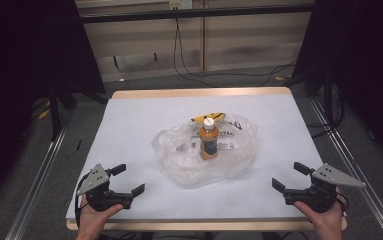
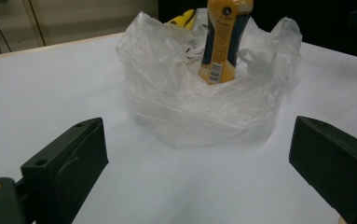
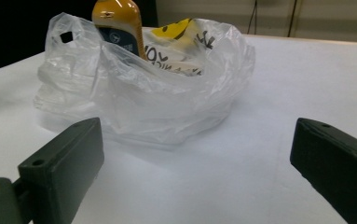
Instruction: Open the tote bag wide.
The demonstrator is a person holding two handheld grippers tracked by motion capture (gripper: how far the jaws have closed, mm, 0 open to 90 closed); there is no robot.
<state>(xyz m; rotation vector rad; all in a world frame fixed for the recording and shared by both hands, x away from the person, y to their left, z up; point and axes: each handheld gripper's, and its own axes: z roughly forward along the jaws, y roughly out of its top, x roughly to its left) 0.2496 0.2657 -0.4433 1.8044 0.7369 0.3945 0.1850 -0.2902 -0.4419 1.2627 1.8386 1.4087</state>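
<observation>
Orange drink bottle upright near the tabletop's centre, a bit toward the far edge, standing inside a crumpled clear plastic bag. Bag walls slumped around the bottle's base, mouth gaping upward, bottle's upper half and white cap poking out. Probably left standing so it can be lifted straight out or wrapped without tipping. Yellow printed patch on the bag's far side, likely the bag's own logo; hard to tell for sure.

Left gripper at the near-left corner of the tabletop, held in a hand coming over the near edge. Jaws spread wide, nothing between them. Left gripper view: both black jaws framing the bag and bottle, well apart from either.

Right gripper mirrored at the near-right corner, hand underneath. Jaws likewise wide apart and empty. Right gripper view: bag ahead with a handle hole at its upper left, bottle behind the near wall, no contact.

Both tools angled inward toward the bag, one per side: reads as a two-handed approach, each placed to take one side of the bag's rim. Wide jaws suit thin, floppy film. White cover over the tabletop otherwise bare.
</observation>
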